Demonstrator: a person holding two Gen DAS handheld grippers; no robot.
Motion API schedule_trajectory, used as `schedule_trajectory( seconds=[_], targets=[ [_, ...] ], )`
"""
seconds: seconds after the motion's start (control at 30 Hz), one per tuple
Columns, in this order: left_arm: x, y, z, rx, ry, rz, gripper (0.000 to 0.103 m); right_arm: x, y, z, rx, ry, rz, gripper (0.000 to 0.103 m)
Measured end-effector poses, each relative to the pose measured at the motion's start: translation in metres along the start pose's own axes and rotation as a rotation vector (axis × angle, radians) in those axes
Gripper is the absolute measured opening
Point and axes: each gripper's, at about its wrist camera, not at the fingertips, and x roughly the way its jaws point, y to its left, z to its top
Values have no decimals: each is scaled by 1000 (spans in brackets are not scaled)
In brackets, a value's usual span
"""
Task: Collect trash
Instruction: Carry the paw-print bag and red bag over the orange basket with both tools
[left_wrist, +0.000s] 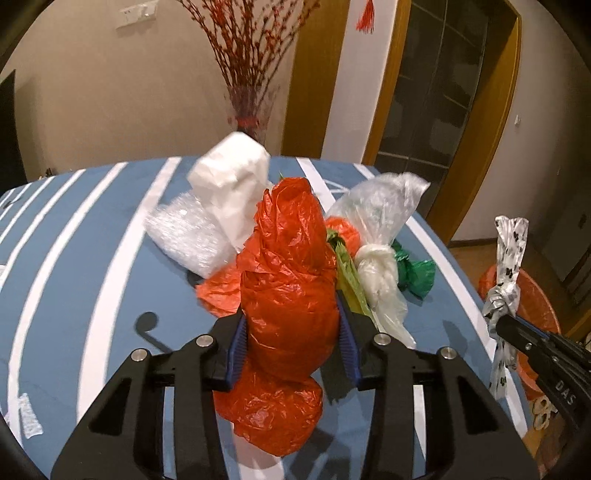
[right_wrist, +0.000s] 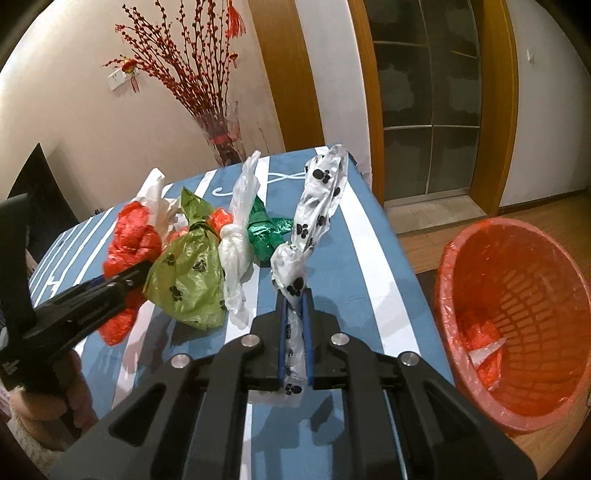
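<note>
Nearest the basket (right_wrist: 513, 321), right gripper (right_wrist: 295, 295) pinches the paw-print bag (right_wrist: 317, 206) below its knot: light, limp film, slippery. Farther from basket, left gripper (left_wrist: 291, 325) squeezes red bag (left_wrist: 291, 266) mid-body; the knot would likely be a surer hold. Remaining bags beyond, on striped table (left_wrist: 92, 240).

Blue cloth (right_wrist: 362, 266) with white stripes covers the table. Behind it, glass vase (right_wrist: 225, 142) of red-budded branches (right_wrist: 184, 70) against the wall (red tassel (right_wrist: 235, 18) above). Wood-framed glass door (right_wrist: 432, 99) to the right; switch plate (right_wrist: 117, 80) left of the branches.
</note>
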Motion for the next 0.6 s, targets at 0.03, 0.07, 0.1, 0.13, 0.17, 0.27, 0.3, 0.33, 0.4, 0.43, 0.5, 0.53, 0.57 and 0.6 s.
schedule_trajectory(
  seconds=[0.03,0.07,0.1,0.13,0.17,0.27,0.3,0.33,0.4,0.43,0.5,0.53,0.57,0.6],
  targets=[
    [-5,1,1,-3,-8,1,42,-4,0,0,0,-5,1,9],
    [-10,1,1,-5,-16,2,42,-7,0,0,-1,-10,1,9],
    [-17,2,2,-7,-27,2,42,-11,0,-1,-2,-16,3,9],
    [-22,1,3,-9,-35,3,42,-15,0,0,-4,-21,3,9],
    [-26,1,5,-11,-42,3,42,-18,1,-1,-4,-26,3,9],
    [-41,-4,11,-11,-70,-10,42,-28,-1,-2,-4,-43,3,9],
    [-44,-8,12,-9,-75,-16,42,-32,-3,-2,-2,-50,2,9],
    [-46,-11,13,-7,-80,-22,42,-36,-4,-3,0,-54,0,9],
    [-51,-20,16,3,-88,-44,42,-42,-7,-3,5,-63,-4,9],
    [-53,-24,16,7,-89,-54,42,-46,-10,-4,8,-69,-9,9],
    [-56,-36,17,20,-90,-81,42,-52,-16,-5,13,-78,-18,9],
    [-57,-41,17,26,-90,-91,42,-55,-20,-5,18,-83,-24,9],
    [-57,-47,16,34,-89,-103,42,-58,-24,-6,22,-88,-30,9],
    [-57,-57,16,45,-87,-121,42,-61,-28,-7,27,-93,-36,9]
  ],
)
